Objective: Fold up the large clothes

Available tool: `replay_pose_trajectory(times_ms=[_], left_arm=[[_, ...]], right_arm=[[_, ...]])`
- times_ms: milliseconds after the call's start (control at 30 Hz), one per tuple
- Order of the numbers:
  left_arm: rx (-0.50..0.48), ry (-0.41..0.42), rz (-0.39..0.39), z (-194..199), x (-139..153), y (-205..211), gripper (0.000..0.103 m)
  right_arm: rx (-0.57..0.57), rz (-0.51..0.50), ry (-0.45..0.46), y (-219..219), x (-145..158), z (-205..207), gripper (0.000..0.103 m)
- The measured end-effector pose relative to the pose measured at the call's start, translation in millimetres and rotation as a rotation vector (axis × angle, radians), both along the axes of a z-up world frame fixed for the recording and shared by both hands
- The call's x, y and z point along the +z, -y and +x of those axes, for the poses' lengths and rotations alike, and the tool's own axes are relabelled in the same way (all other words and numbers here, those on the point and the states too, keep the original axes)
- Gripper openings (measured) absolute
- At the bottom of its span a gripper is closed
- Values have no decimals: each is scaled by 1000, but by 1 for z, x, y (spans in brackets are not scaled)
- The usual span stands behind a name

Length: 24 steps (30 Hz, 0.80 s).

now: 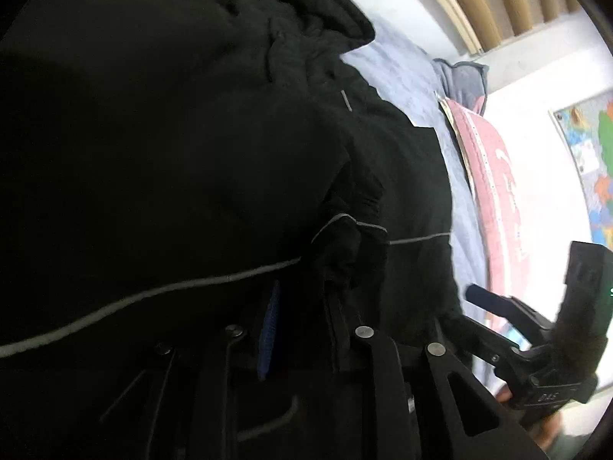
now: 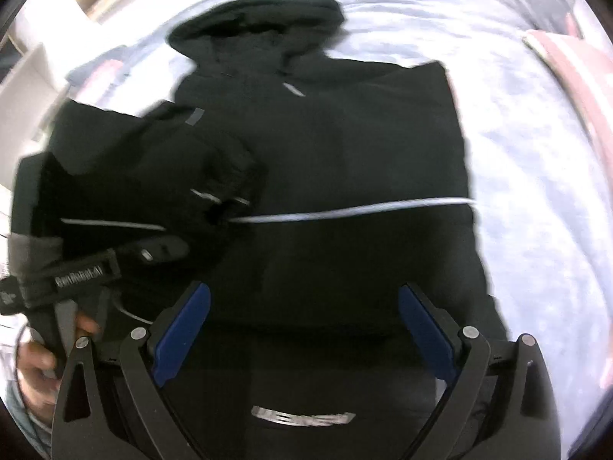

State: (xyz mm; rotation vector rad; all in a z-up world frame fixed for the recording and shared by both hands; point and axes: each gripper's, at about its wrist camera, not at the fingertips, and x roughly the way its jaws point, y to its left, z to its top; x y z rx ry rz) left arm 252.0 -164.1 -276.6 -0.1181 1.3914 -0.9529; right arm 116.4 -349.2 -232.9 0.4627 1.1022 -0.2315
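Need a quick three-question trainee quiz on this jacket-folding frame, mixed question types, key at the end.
1. True or false: the right claw is shut on the black jacket.
2. What does the jacket lie on? A) a pale blue bedspread B) a wooden floor C) a glass table
3. In the right wrist view, which part of the jacket lies farthest from the camera?

Key:
1. False. Its jaws stand wide open above the jacket, with nothing between the blue pads.
2. A
3. The hood.
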Motion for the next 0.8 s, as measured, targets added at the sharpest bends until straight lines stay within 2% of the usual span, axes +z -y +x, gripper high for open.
replay_pose_trajectory(times_ms=[33, 67, 133, 200, 300, 333, 367, 467, 533, 567, 700, 733, 800], left_arm=[[-4, -6, -5, 0, 4, -1, 32], [-9, -3, -25, -3, 12, -3, 44], [-9, 13, -58, -7, 25, -9, 57], [-8, 19, -78, -16, 34, -23, 57], [14, 35, -80, -24, 49, -44, 57], [30, 46, -87, -26, 56, -54, 57], [55, 61, -98, -28, 65, -67, 57], [127, 102, -105, -27, 84, -103, 57], [199, 148, -80, -21, 98, -128, 57], [234, 175, -72, -17, 106, -138, 57], [313, 273, -60, 3, 127, -161, 57], [315, 278, -56, 8, 127, -160, 57], [315, 267, -53, 21, 121, -156, 57]], right_arm=[[16, 38, 21, -2, 3, 7, 100], [33, 79, 43, -3, 5, 15, 100], [51, 156, 77, -6, 8, 29, 100], [37, 188, 88, -7, 5, 38, 100], [-7, 222, 49, -2, -14, 59, 98], [-11, 267, 40, 0, -25, 68, 97], [-7, 300, 28, -1, -34, 75, 89], [36, 388, -6, -11, -55, 93, 46], [57, 324, -15, -19, -45, 97, 39], [76, 271, 6, -20, -29, 94, 37], [70, -23, 79, -5, 37, 74, 36], [53, -89, 90, 8, 54, 64, 36], [32, -128, 79, 27, 65, 50, 36]])
